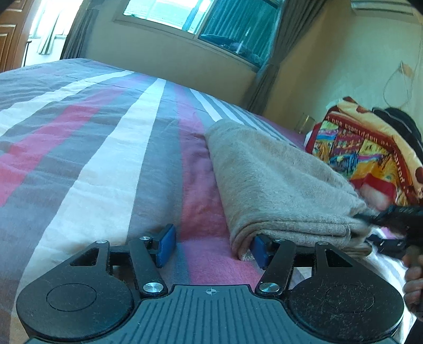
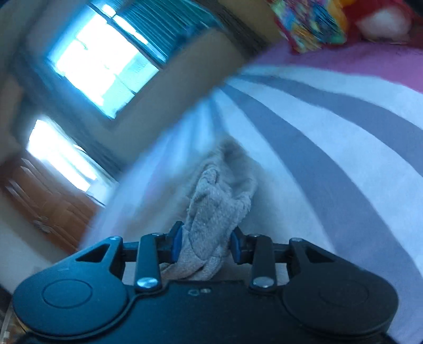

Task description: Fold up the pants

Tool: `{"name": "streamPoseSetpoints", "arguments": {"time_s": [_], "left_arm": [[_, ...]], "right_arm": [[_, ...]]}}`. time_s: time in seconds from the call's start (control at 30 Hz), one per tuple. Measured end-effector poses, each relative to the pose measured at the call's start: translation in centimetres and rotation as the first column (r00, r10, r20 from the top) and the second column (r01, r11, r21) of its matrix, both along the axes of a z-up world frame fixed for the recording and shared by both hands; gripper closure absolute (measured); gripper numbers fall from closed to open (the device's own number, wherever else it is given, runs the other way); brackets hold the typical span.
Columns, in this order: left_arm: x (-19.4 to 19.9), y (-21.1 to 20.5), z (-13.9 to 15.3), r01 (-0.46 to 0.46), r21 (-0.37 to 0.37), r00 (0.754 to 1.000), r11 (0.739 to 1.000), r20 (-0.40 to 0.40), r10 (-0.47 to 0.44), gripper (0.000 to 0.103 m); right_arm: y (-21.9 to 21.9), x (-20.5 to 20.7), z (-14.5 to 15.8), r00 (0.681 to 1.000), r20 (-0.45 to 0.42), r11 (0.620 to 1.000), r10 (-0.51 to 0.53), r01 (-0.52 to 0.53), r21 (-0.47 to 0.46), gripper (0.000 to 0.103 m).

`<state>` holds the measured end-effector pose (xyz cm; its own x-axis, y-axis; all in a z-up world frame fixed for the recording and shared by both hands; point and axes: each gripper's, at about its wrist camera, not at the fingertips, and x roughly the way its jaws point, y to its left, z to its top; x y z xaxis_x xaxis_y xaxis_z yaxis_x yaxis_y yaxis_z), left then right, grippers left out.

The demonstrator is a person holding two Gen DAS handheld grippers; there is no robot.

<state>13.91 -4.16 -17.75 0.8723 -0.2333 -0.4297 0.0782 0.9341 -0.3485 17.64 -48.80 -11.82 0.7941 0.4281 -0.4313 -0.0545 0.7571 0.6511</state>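
Observation:
The beige pants (image 1: 277,185) lie folded in a long stack on the striped bed. My left gripper (image 1: 212,244) is open at the stack's near left corner; its right fingertip (image 1: 260,248) sits under the folded edge, its left one rests on the bedspread. My right gripper (image 2: 206,243) is shut on a bunched end of the pants (image 2: 211,209). It shows in the left wrist view (image 1: 391,214) at the stack's near right corner. The right wrist view is blurred.
The striped bedspread (image 1: 92,148) spreads wide to the left. A colourful folded blanket (image 1: 364,148) lies right behind the pants by the wall. A window with curtains (image 1: 211,18) is beyond the bed. A wooden cabinet (image 2: 39,206) stands at the left.

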Motion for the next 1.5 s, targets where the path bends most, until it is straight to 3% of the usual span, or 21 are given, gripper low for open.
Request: {"name": "streamPoseSetpoints", "arguments": {"time_s": [0.03,0.1,0.27,0.4,0.47,0.5,0.6,0.67,0.73,0.77,0.9,0.97,1.03,1.1,1.13,1.2,1.27,1.33,1.4,1.47,1.5], "left_arm": [[0.0,-0.1,0.0,0.001,0.009,1.0,1.0,-0.003,-0.001,0.041],[0.0,-0.2,0.2,0.002,0.026,1.0,1.0,-0.012,-0.002,0.041],[-2.4,0.6,1.2,0.025,0.059,1.0,0.998,-0.011,-0.025,0.041],[-2.8,2.2,3.0,-0.048,0.014,0.998,0.999,0.033,0.048,0.041],[-0.8,1.6,4.2,-0.034,-0.013,0.998,0.999,0.059,0.034,0.041],[0.4,1.1,4.6,-0.014,-0.025,0.998,1.0,0.065,0.015,0.041],[4.3,-1.3,4.5,0.073,-0.01,0.997,0.997,-0.008,-0.074,0.041],[6.1,-2.4,2.7,0.108,0.052,0.99,0.993,-0.093,-0.103,0.037],[6.7,-1.3,2.9,0.114,-0.014,0.988,0.993,-0.108,-0.115,0.036],[6.9,-0.9,3.5,0.112,-0.016,0.989,0.994,-0.098,-0.113,0.036],[9.6,0.0,5.6,0.112,0.027,0.992,0.993,-0.054,-0.11,0.036],[12.3,-0.2,5.2,0.121,0.036,0.988,0.992,-0.102,-0.117,0.036],[14.4,-0.7,3.8,0.161,0.05,0.973,0.986,-0.174,-0.15,0.032],[14.9,-0.8,4.3,0.165,0.053,0.973,0.985,-0.174,-0.153,0.031],[14.9,-0.6,5.0,0.157,0.048,0.978,0.986,-0.149,-0.148,0.031],[15.7,-0.5,6.6,0.155,0.043,0.985,0.987,-0.083,-0.152,0.031],[17.8,-0.4,7.3,0.146,0.045,0.987,0.988,-0.075,-0.142,0.031],[20.0,-0.6,7.1,0.128,0.058,0.987,0.99,-0.109,-0.121,0.031],[22.5,-1.2,5.2,0.139,0.091,0.968,0.986,-0.222,-0.116,0.031],[22.9,-1.8,5.1,0.153,0.123,0.967,0.981,-0.222,-0.123,0.031],[22.7,-1.8,5.7,0.155,0.118,0.971,0.981,-0.199,-0.13,0.031]], "right_arm": [[-0.5,0.5,-1.3,0.998,-0.055,1.0,-0.012,0.013,0.027,0.07],[-1.1,0.5,-2.2,0.999,-0.052,0.998,-0.009,0.013,0.065,0.07],[-1.4,-0.1,-0.7,0.998,-0.051,1.0,0.021,-0.021,0.0,0.055],[-2.5,-3.0,3.0,0.992,0.122,0.982,0.011,0.012,-0.19,0.051],[-2.0,-2.7,4.3,0.988,0.153,0.962,0.021,0.022,-0.273,0.033],[-1.2,-2.0,4.7,0.987,0.161,0.95,0.028,0.024,-0.311,0.019],[1.2,-0.2,4.8,0.981,0.168,0.929,0.092,-0.024,-0.37,0.025],[2.6,1.3,3.4,0.991,0.085,0.9,0.104,-0.057,-0.432,0.026],[3.2,2.9,1.2,0.991,-0.051,0.873,0.123,-0.133,-0.469,0.023],[2.9,3.3,0.6,0.988,-0.074,0.883,0.135,-0.154,-0.443,0.023],[2.1,3.4,3.1,0.99,0.031,0.899,0.135,-0.11,-0.424,0.024],[2.3,4.8,4.2,0.989,0.062,0.904,0.133,-0.096,-0.416,0.024],[2.8,7.3,3.7,0.991,0.011,0.893,0.131,-0.113,-0.435,0.021],[2.9,8.9,1.5,0.983,-0.098,0.864,0.158,-0.185,-0.469,0.015],[2.6,9.2,1.2,0.98,-0.111,0.873,0.167,-0.199,-0.445,0.015],[2.0,9.2,2.3,0.978,-0.084,0.874,0.19,-0.207,-0.441,0.016],[1.7,9.4,4.0,0.983,-0.009,0.877,0.181,-0.166,-0.45,0.023],[1.7,10.7,4.9,0.983,0.015,0.888,0.184,-0.16,-0.431,0.022],[2.5,12.5,4.2,0.978,-0.038,0.866,0.204,-0.198,-0.46,0.02],[3.3,13.7,2.0,0.971,-0.117,0.83,0.207,-0.238,-0.505,0.017],[2.9,14.2,1.4,0.969,-0.137,0.85,0.208,-0.248,-0.465,0.017]]}}
